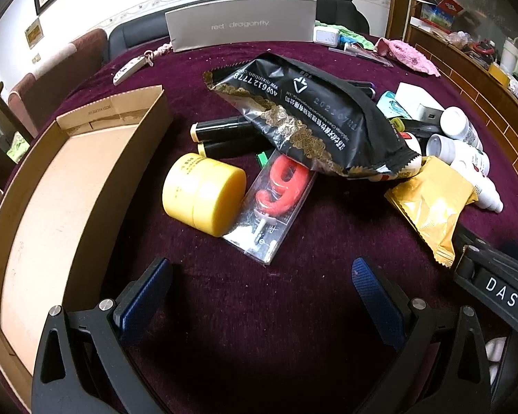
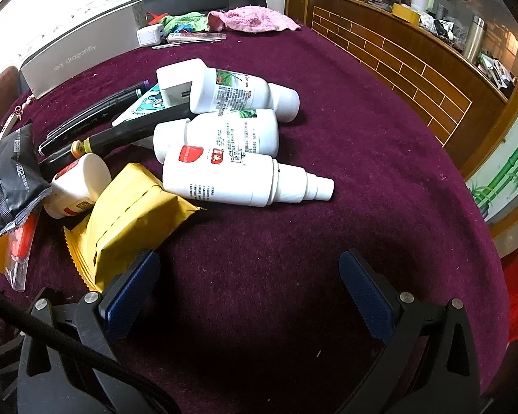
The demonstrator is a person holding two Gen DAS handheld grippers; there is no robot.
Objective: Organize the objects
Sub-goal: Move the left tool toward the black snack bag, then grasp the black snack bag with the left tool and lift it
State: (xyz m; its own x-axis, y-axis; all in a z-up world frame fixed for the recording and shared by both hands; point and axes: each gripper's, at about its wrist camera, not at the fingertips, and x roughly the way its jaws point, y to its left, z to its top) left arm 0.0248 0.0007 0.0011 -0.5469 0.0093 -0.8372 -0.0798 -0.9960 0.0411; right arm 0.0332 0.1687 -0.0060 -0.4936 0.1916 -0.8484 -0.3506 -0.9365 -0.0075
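A pile of small items lies on the maroon tablecloth [image 1: 259,310]. In the left wrist view a yellow jar [image 1: 203,195] lies on its side beside a clear pack with a red piece [image 1: 276,203], under a black foil bag [image 1: 314,120]. Black markers [image 1: 224,131] lie behind the jar. My left gripper [image 1: 262,286] is open just short of the clear pack, holding nothing. In the right wrist view white bottles [image 2: 238,179] lie side by side next to a gold packet [image 2: 131,220]. My right gripper [image 2: 248,283] is open, its left finger [image 2: 131,286] close against the gold packet.
An open cardboard box [image 1: 51,207] sits at the left, its wall next to the jar. A grey "red dragonfly" box [image 1: 241,26] stands at the back. A pink cloth [image 2: 255,19] and a white charger [image 2: 150,34] lie at the far edge. A wooden counter [image 2: 397,62] runs along the right.
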